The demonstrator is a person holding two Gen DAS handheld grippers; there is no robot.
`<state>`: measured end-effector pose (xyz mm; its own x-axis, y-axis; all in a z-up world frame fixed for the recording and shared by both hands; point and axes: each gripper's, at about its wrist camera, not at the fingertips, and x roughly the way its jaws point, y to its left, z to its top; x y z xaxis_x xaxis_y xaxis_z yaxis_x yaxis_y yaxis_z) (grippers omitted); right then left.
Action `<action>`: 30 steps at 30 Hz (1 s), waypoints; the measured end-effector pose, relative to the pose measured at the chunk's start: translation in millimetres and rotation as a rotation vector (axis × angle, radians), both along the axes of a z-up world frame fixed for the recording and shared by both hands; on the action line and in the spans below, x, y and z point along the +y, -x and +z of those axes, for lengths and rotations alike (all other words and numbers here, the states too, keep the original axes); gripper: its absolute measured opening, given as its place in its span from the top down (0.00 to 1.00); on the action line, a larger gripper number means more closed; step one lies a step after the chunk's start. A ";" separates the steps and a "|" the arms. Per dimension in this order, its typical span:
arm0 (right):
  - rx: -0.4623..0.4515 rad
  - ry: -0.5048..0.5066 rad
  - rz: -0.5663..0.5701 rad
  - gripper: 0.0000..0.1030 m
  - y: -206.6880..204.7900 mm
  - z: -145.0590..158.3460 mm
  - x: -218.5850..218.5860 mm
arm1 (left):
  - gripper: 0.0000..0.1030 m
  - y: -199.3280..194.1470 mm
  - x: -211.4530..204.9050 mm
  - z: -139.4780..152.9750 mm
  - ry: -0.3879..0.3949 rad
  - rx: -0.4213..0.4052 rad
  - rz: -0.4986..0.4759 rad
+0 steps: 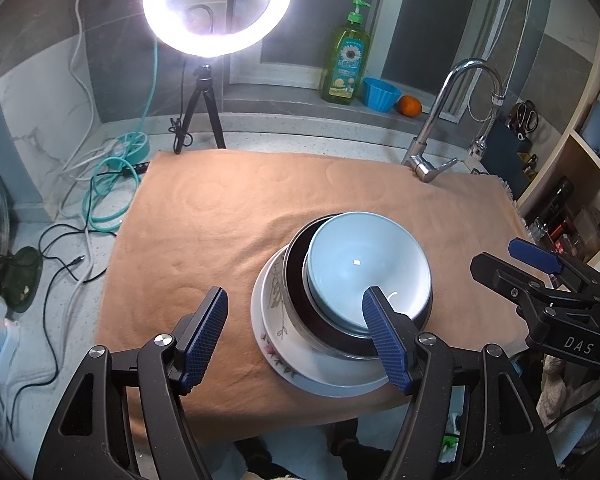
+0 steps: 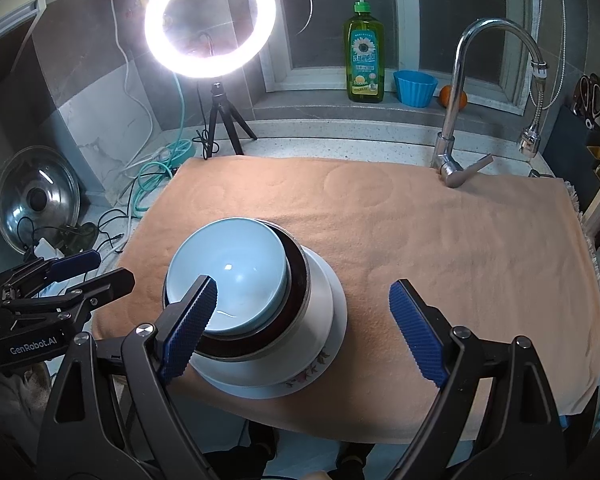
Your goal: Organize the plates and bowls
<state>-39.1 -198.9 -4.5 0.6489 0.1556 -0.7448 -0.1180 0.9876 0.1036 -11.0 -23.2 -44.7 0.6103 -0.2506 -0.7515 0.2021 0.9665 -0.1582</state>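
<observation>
Left tongs [image 1: 296,336] spread, empty | right tongs [image 2: 304,328] spread, empty | pale blue bowl [image 1: 366,268] nested in dark bowl [image 1: 300,276] atop floral white plate [image 1: 276,320] | lower centre, on peach towel [image 1: 204,216].

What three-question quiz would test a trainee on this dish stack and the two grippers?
1. True or false: the light blue bowl sits on top of the stack.
2. Which lies lowest? A) dark bowl B) floral plate C) blue cup
3. Fill in: the stack rests on an orange ____.

Key: 1 true. 2 B. 3 towel. Both the left gripper and the right gripper are open and hold nothing.
</observation>
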 end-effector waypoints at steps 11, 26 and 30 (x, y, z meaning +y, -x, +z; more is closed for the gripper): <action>0.001 -0.002 0.003 0.12 -2.6 0.4 -0.6 | 0.32 -2.2 -3.8 -0.8 -0.009 0.010 -0.003; -0.001 -0.002 0.002 0.12 -5.7 -0.9 -2.9 | 0.32 -1.8 -3.8 1.2 -0.009 0.005 -0.004; -0.002 -0.002 0.003 0.12 -4.8 -2.0 -4.8 | 0.32 -1.6 -3.7 2.2 -0.008 0.005 -0.003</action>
<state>-34.2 -203.7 -6.5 0.6496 0.1589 -0.7435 -0.1209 0.9871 0.1053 -9.3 -26.9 -42.5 0.6060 -0.2466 -0.7563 0.2044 0.9671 -0.1515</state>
